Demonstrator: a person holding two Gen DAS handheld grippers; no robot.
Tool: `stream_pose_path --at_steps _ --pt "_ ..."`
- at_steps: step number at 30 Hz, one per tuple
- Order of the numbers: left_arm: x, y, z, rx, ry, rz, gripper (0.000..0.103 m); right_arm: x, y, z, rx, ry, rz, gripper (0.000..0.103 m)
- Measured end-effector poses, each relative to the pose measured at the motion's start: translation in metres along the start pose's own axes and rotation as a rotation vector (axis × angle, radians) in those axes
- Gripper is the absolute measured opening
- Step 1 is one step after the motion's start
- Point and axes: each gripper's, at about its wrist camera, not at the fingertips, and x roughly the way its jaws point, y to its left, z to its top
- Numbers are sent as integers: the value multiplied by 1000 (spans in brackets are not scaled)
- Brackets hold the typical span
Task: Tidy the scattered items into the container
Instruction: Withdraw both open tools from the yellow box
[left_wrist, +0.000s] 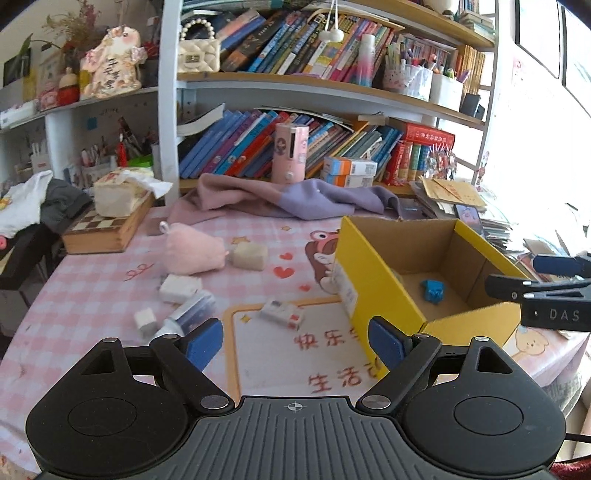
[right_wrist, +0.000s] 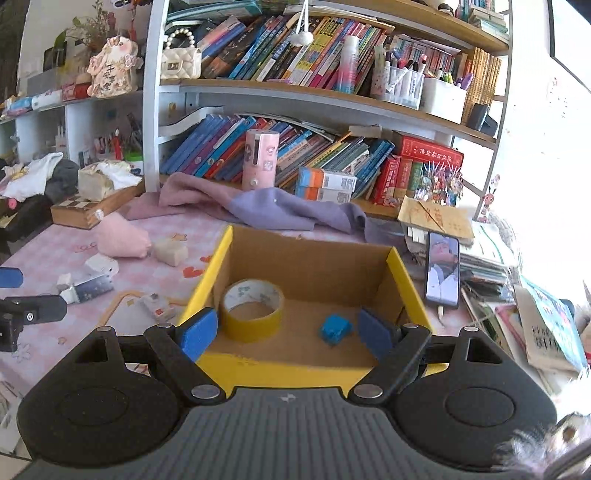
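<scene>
Both tongs, left (left_wrist: 295, 341) and right (right_wrist: 284, 332), apart, tape roll (right_wrist: 252, 310) hidden by box wall (left_wrist: 373, 280) from left

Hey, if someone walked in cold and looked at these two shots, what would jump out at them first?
Probably the yellow cardboard box on the pink checked tablecloth, with a roll of yellow tape and a small blue object inside. Left of it, scattered items lie loose, among them a pink plush. Both the left gripper and right gripper are open and empty.
</scene>
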Motion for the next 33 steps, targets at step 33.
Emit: stream_pose_path --at_steps 33 --pt "-65 81 -66 -45 77 138 93 -32 152 -39 -127 142 194 85"
